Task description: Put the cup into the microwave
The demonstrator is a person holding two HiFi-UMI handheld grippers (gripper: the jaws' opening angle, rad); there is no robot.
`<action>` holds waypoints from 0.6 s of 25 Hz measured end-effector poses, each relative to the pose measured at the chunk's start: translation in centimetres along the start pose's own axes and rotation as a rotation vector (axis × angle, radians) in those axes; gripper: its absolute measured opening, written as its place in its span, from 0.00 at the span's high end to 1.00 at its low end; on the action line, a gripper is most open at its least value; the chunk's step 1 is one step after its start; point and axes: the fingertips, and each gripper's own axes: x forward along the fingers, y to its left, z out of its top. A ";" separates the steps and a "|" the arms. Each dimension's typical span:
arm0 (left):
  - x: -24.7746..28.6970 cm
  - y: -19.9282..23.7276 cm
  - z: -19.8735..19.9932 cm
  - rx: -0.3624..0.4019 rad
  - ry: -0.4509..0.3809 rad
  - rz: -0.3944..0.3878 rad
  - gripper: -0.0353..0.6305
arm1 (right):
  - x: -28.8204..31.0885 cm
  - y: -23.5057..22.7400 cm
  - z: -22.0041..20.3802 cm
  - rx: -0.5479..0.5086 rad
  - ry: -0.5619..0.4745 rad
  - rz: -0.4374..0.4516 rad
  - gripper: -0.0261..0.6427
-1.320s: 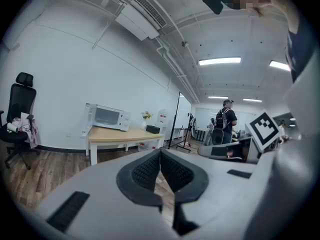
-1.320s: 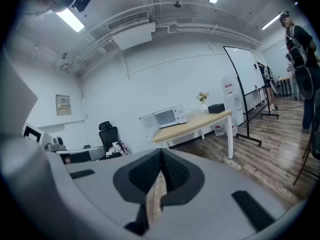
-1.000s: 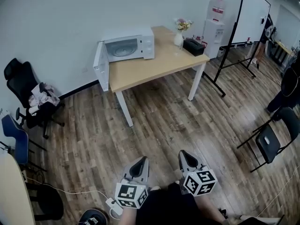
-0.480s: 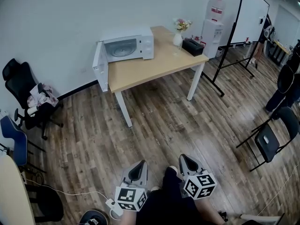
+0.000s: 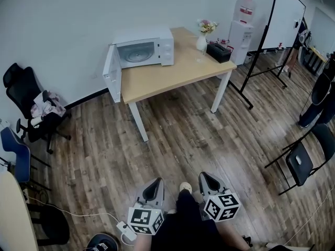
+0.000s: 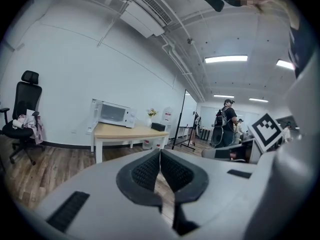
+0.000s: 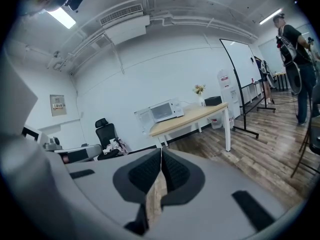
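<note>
A white microwave (image 5: 144, 47) stands at the far left end of a wooden table (image 5: 172, 75), its door (image 5: 111, 71) swung open past the table's edge. What may be a small clear cup (image 5: 199, 58) stands near the flower vase (image 5: 202, 40); it is too faint to be sure. My left gripper (image 5: 155, 185) and right gripper (image 5: 206, 179) hang low over the floor, far from the table, both shut and empty. The microwave (image 6: 114, 114) shows ahead in the left gripper view past the closed left gripper (image 6: 160, 156). The right gripper (image 7: 161, 156) also faces the microwave (image 7: 166, 110).
A black box (image 5: 218, 51) sits beside the vase. A black office chair (image 5: 23, 95) and a blue chair (image 5: 15, 158) stand left. A water dispenser (image 5: 242, 27), whiteboard (image 5: 285, 17), folding chair (image 5: 301, 163) and a person (image 5: 322, 95) are right. A white power strip (image 5: 124, 228) lies by my feet.
My leg and light shoe have stepped forward between the grippers. The grippers have barely shifted and stay shut. The person at the right has moved a little.
</note>
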 end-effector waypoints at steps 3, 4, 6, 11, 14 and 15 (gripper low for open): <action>1.5 0.5 0.5 0.003 0.001 0.007 0.94 | 1.4 -0.7 0.7 -0.009 0.009 0.004 0.97; 2.2 0.8 0.7 0.002 0.001 0.011 0.94 | 2.0 -0.9 0.9 -0.017 0.013 0.008 0.97; 3.5 1.1 1.0 -0.001 0.000 0.018 0.94 | 3.1 -1.5 1.5 -0.022 0.020 0.015 0.97; 7.5 2.2 2.4 -0.009 0.001 0.025 0.94 | 6.4 -3.4 3.5 -0.002 0.031 0.028 0.97; 9.8 2.8 3.3 -0.012 -0.008 0.033 0.94 | 8.5 -4.6 5.0 -0.009 0.031 0.041 0.97; 10.6 2.9 3.5 -0.011 -0.010 0.035 0.94 | 9.1 -5.0 5.3 -0.010 0.031 0.045 0.97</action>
